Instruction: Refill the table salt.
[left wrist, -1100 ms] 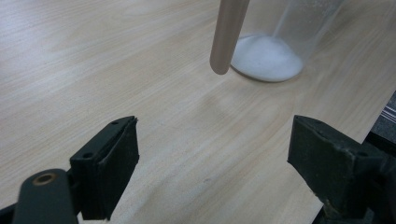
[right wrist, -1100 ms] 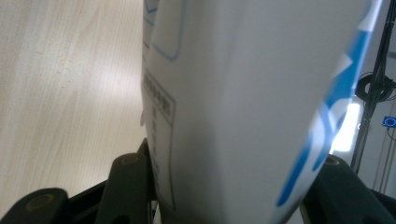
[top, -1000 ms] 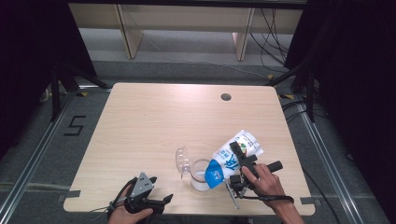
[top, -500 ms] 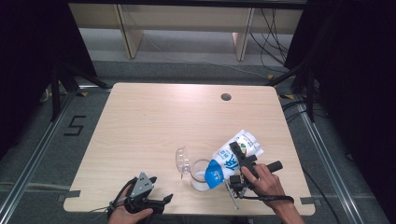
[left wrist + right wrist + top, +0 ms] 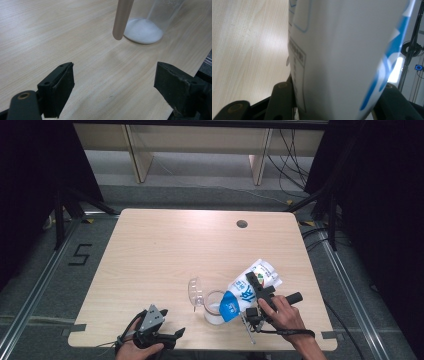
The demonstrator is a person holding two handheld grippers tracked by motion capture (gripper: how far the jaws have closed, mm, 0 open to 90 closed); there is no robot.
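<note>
A white and blue bag [image 5: 247, 287] is tilted with its blue end over a clear cup [image 5: 215, 307] near the table's front edge. White powder [image 5: 143, 30] lies in a heap at the cup's bottom. My right gripper [image 5: 260, 290] is shut on the bag [image 5: 342, 55], which spans the space between its jaws in the right gripper view. My left gripper [image 5: 172, 336] rests open at the front left, jaws wide apart with nothing between them, pointing toward the cup [image 5: 160, 15]. A tan stick [image 5: 121, 18] hangs in front of the cup in the left gripper view.
A clear lid or scoop [image 5: 194, 291] lies just left of the cup. The wooden table [image 5: 165, 250] has a round cable hole [image 5: 242, 224] at the back right. Black cables run over the floor behind and to the right.
</note>
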